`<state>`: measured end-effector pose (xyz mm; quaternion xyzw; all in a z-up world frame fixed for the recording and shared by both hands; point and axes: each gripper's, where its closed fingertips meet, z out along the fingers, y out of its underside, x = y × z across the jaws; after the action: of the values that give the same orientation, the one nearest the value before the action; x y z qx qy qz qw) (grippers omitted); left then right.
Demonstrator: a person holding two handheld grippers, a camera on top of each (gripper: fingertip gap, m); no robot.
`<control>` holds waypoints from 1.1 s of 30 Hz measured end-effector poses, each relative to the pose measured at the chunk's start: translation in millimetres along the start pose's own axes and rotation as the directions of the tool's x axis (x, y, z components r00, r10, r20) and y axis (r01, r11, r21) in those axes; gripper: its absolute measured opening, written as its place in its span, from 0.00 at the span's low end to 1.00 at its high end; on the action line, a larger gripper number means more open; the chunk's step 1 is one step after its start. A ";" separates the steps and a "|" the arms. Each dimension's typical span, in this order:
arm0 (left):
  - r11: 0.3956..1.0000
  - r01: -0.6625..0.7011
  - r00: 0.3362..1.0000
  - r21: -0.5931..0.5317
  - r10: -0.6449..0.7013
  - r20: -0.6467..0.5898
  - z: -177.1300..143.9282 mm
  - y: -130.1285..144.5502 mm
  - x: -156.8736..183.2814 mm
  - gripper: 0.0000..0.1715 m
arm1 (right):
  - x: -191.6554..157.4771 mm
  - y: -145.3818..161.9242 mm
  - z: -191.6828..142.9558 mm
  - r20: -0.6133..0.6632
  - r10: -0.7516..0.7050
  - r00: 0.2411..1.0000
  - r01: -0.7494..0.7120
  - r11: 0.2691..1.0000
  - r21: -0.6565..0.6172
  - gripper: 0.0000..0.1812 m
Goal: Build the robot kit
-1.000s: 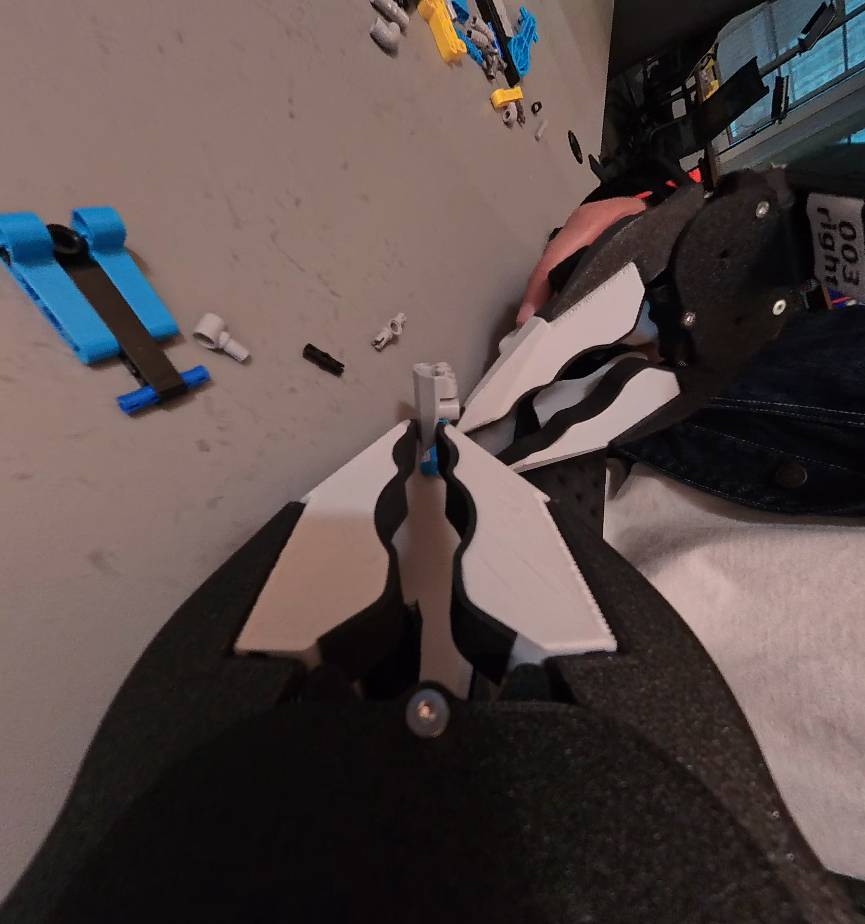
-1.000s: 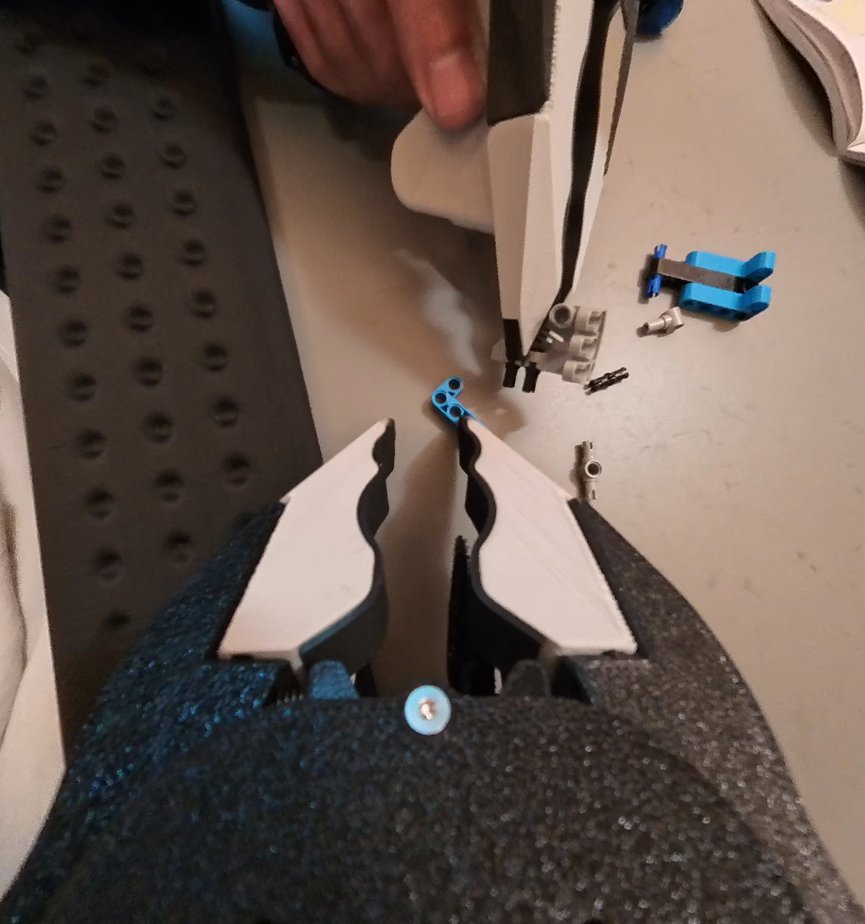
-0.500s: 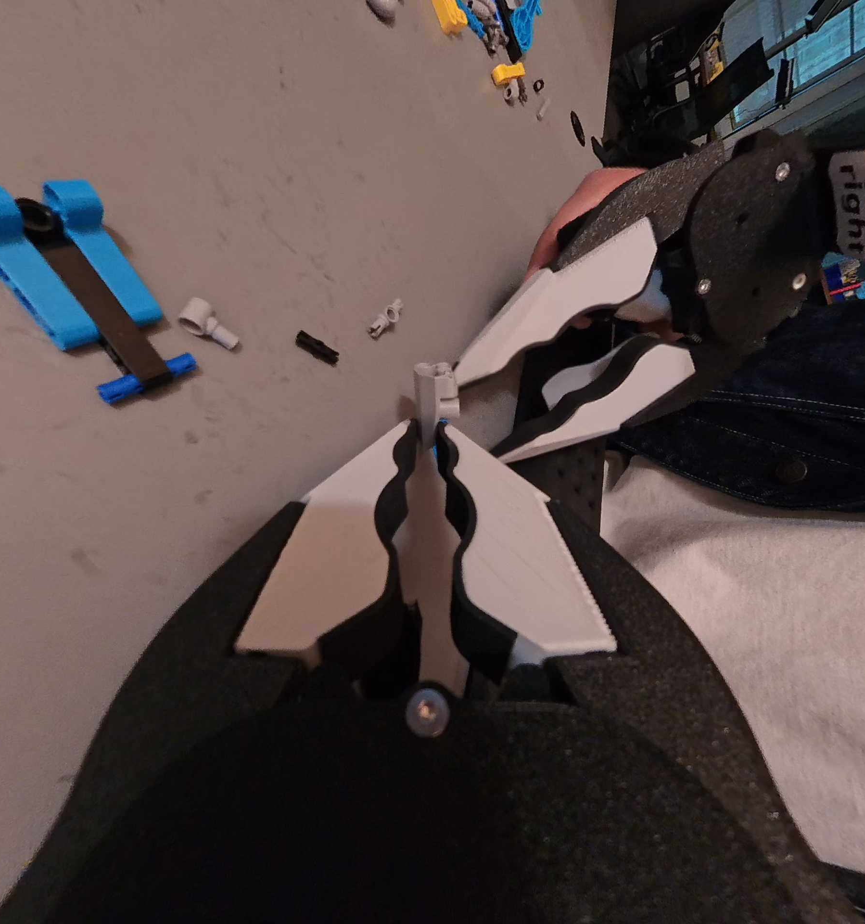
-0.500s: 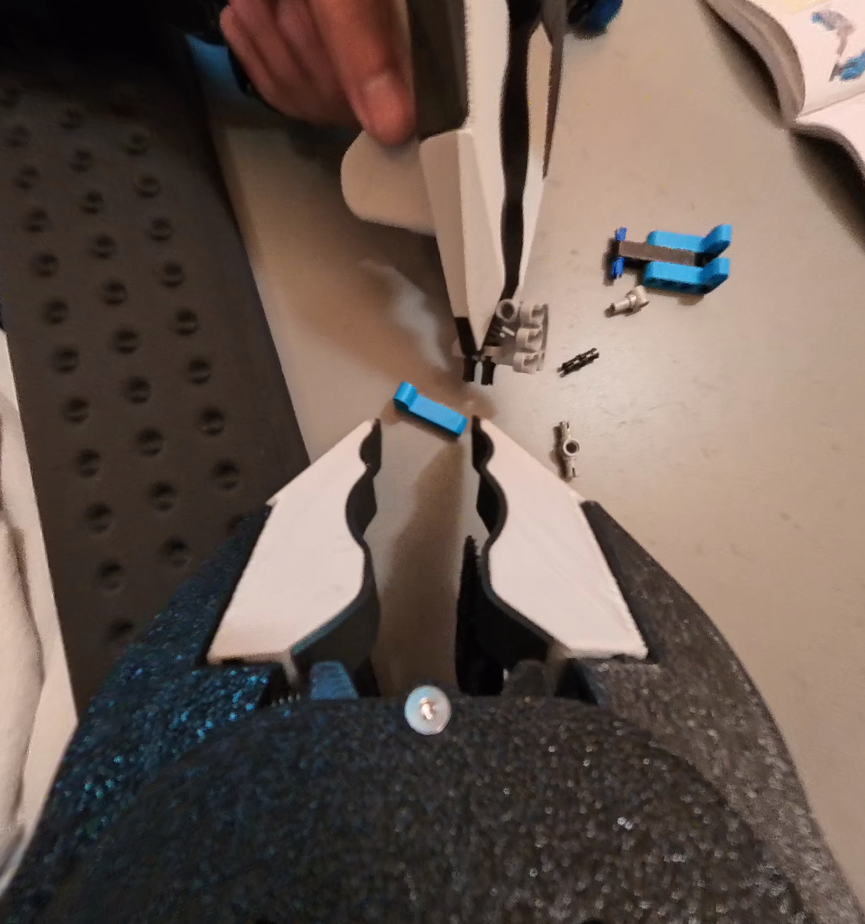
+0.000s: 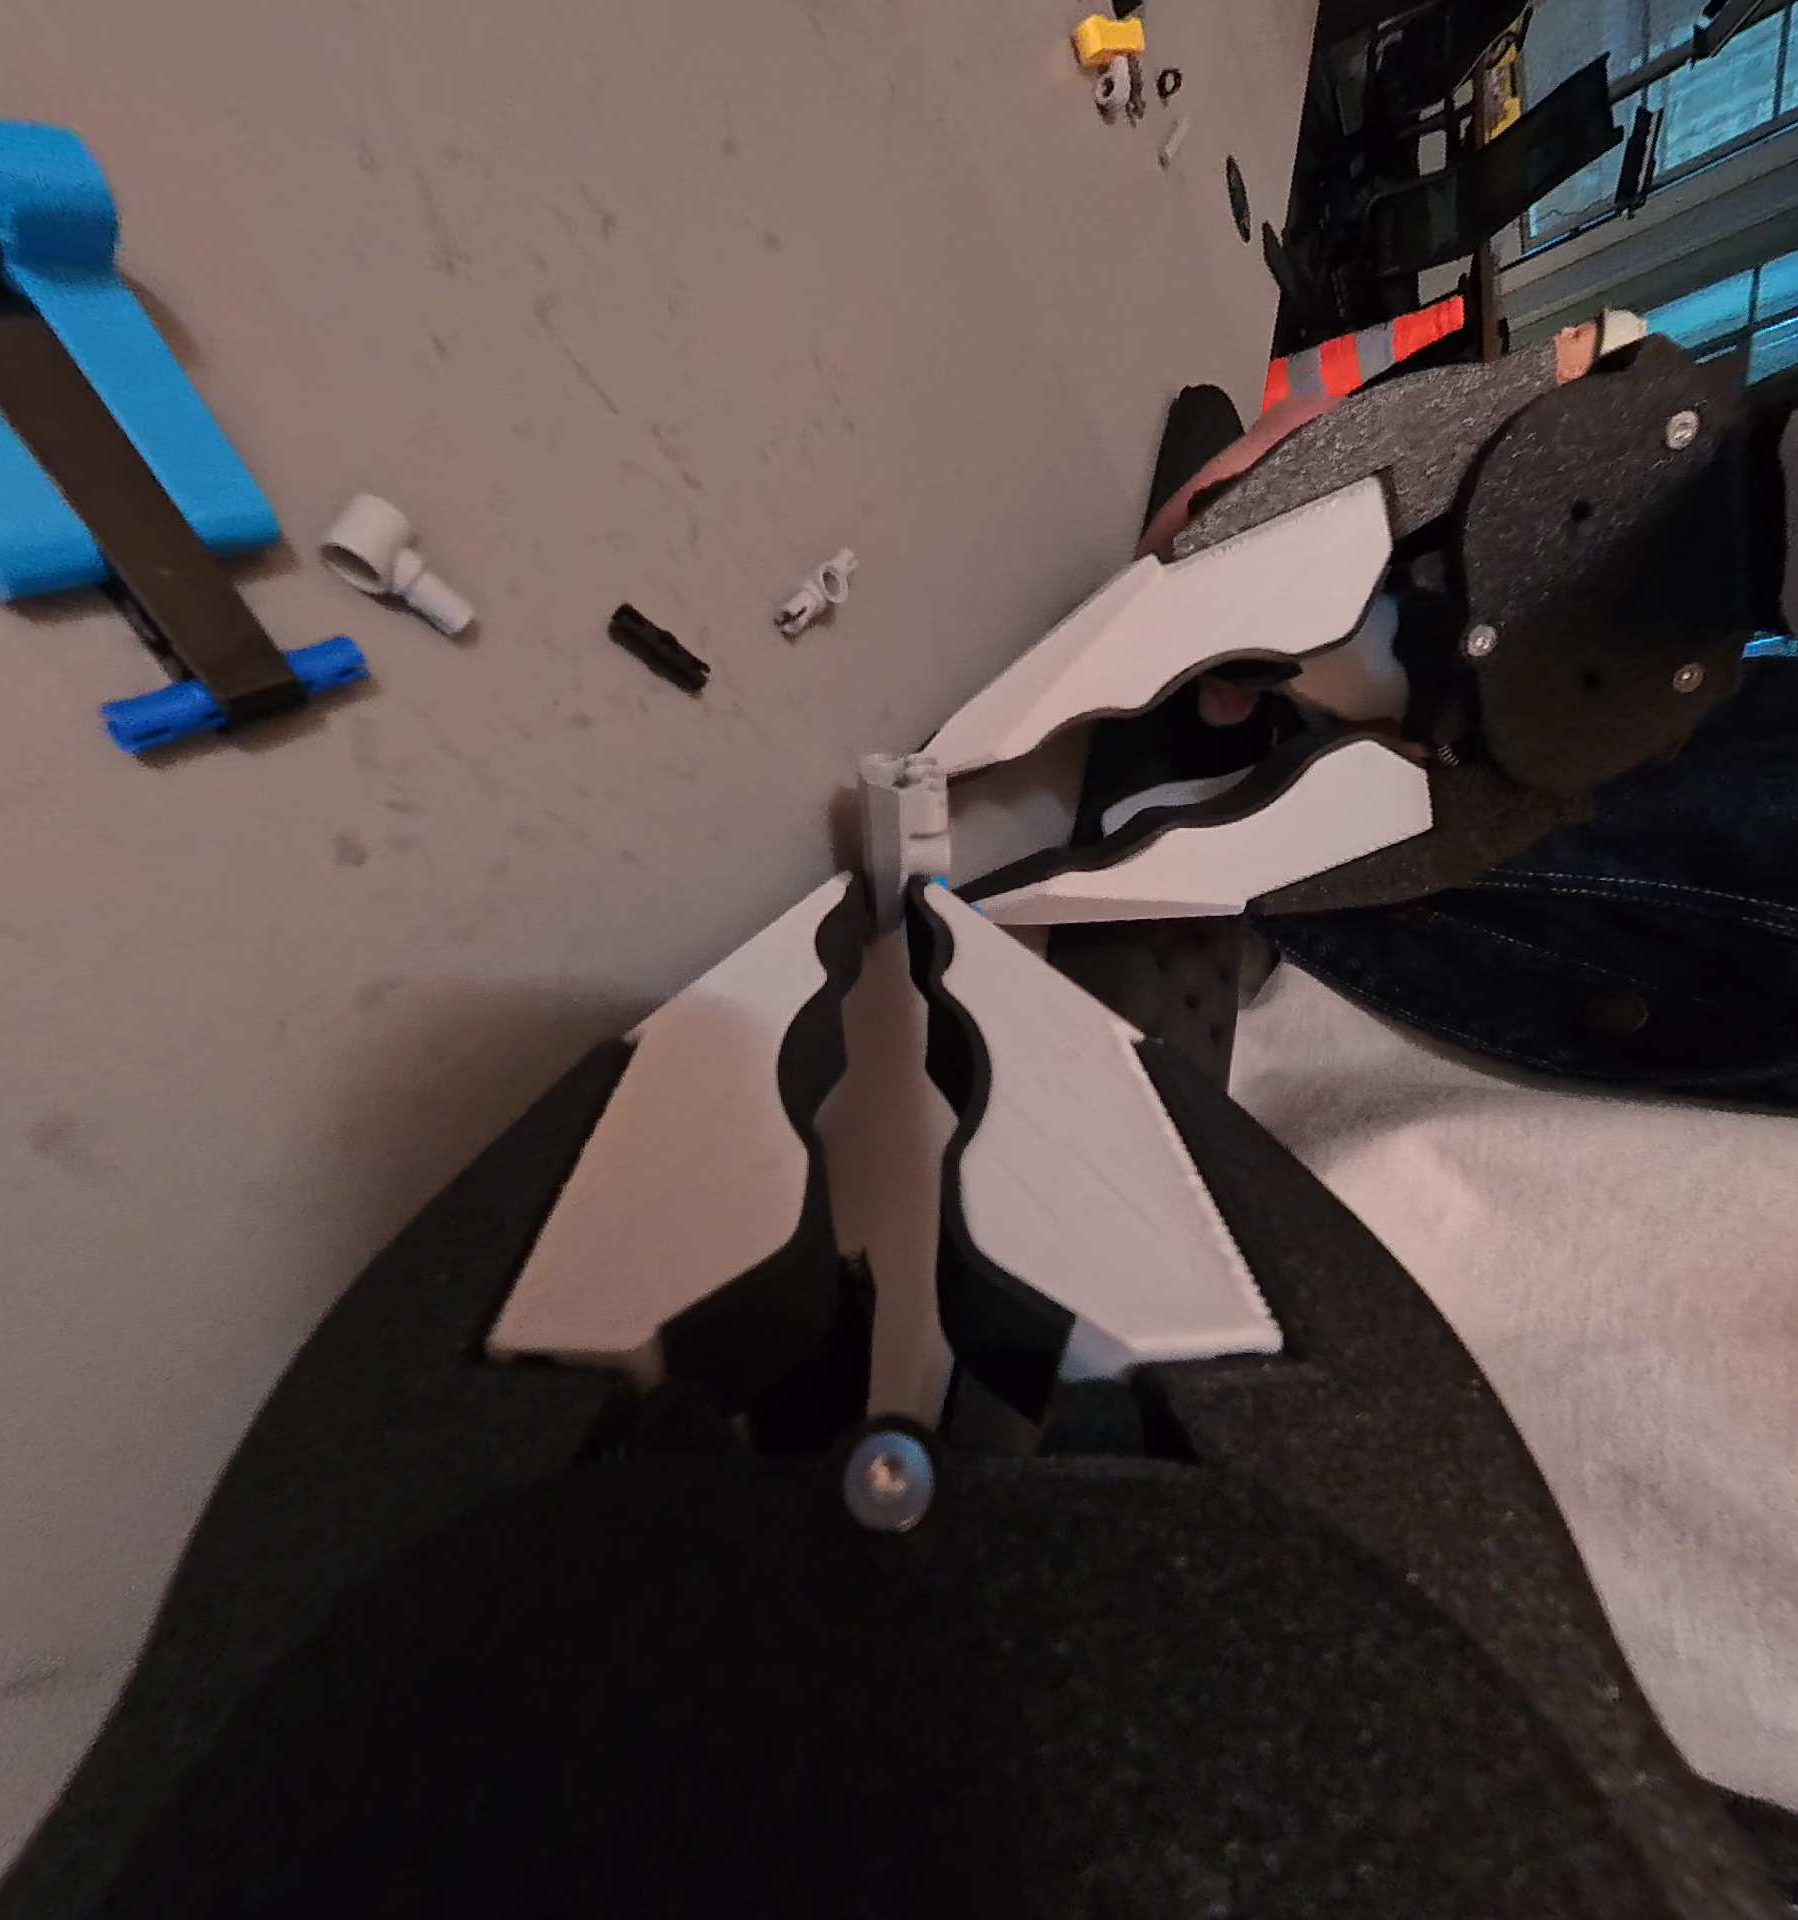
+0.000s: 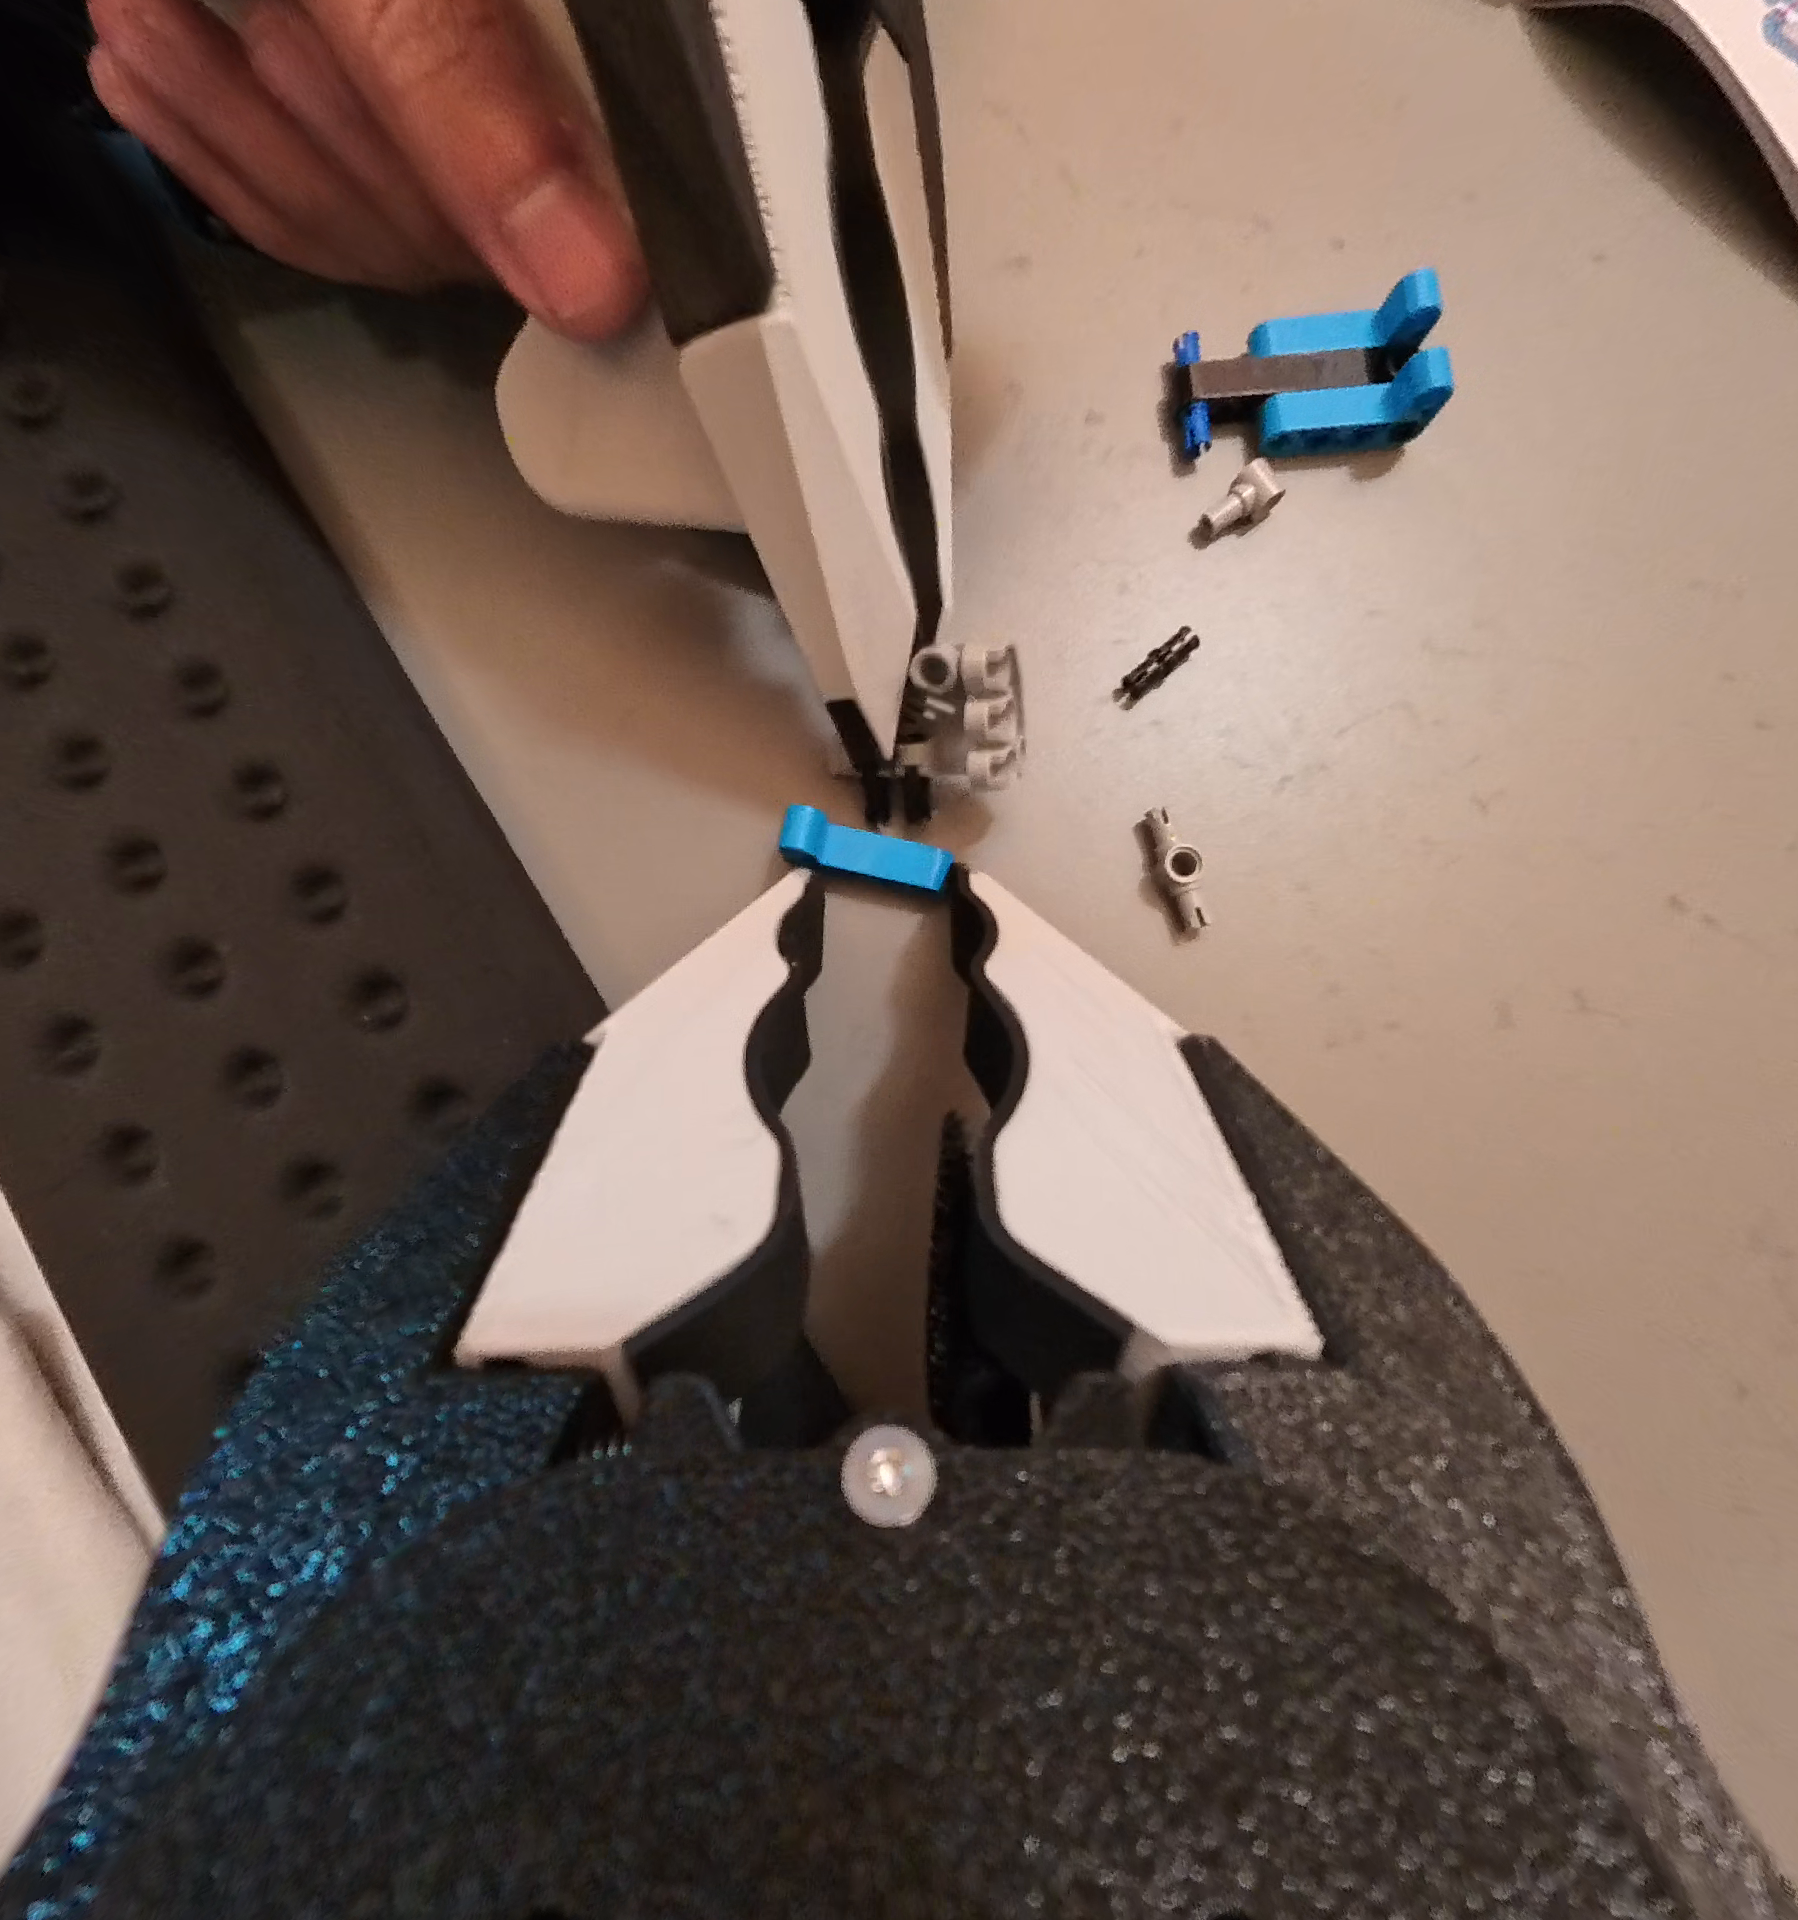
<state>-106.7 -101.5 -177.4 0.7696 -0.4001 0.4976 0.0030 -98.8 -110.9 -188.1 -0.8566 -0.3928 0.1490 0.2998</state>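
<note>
The left tool (image 5: 890,904) clenches a grey connector block (image 5: 905,821); the right tool (image 6: 879,883) grips a small blue beam (image 6: 864,860), ends nearly touching above the table (image 6: 1497,1039).

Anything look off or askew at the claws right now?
The blue beam sits slanted across the very tips of the right claw, barely caught. The grey connector in the left claw looks straight. Nothing spilled or broken.

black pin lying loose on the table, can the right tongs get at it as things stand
Probably not yet. The right tongs are shut on a blue beam, so they have no free grip. The black pin lies bare on the table, just right of the left tongs holding a grey block.
</note>
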 end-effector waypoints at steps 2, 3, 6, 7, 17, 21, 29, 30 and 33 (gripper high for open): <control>1.000 0.000 1.000 0.001 0.000 0.014 0.0 -0.6 -2.6 0.05 | -0.5 0.3 -0.5 0.014 -0.031 0.999 0.031 1.000 -0.001 0.13; 1.000 0.001 1.000 0.002 -0.001 0.014 -0.3 -1.0 -3.0 0.05 | -1.2 0.5 -0.6 0.022 -0.045 0.999 0.045 0.999 0.001 0.12; 1.000 -0.006 1.000 0.003 0.006 0.009 -1.1 -2.1 -1.7 0.08 | 0.0 0.6 -0.9 0.025 -0.050 0.998 0.050 0.999 0.010 0.13; 1.000 -0.013 1.000 0.002 0.013 0.017 -1.7 -2.3 -2.0 0.08 | 0.8 0.9 -1.4 0.018 -0.057 0.998 0.057 0.998 0.008 0.13; 0.997 -0.081 0.989 -0.003 0.081 0.122 -13.1 -4.3 -9.8 0.12 | -0.3 -1.1 -3.3 -0.037 -0.079 0.996 0.079 0.997 0.006 0.13; 0.996 -0.093 0.987 -0.012 0.094 0.132 -14.8 -3.3 -10.8 0.12 | 1.5 -2.3 -1.4 -0.034 -0.081 0.996 0.081 0.997 0.010 0.12; 0.993 -0.118 0.971 0.014 0.113 0.209 -25.8 -9.8 -21.3 0.14 | 3.5 -4.9 1.8 -0.015 -0.116 0.993 0.116 0.993 0.017 0.12; 0.992 -0.124 0.968 0.019 0.117 0.222 -27.9 -10.6 -23.0 0.14 | 2.4 -5.3 0.6 -0.010 -0.144 0.990 0.144 0.989 0.023 0.12; 0.987 -0.156 0.962 0.039 0.143 0.234 -30.7 -15.2 -22.6 0.14 | 5.0 -4.3 -2.4 -0.024 -0.217 0.976 0.218 0.976 0.020 0.12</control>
<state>-124.9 -65.0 -173.2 0.7895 -0.4403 0.4151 -0.1028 -96.8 -105.9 -183.6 -0.8067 -0.4792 0.1103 0.3279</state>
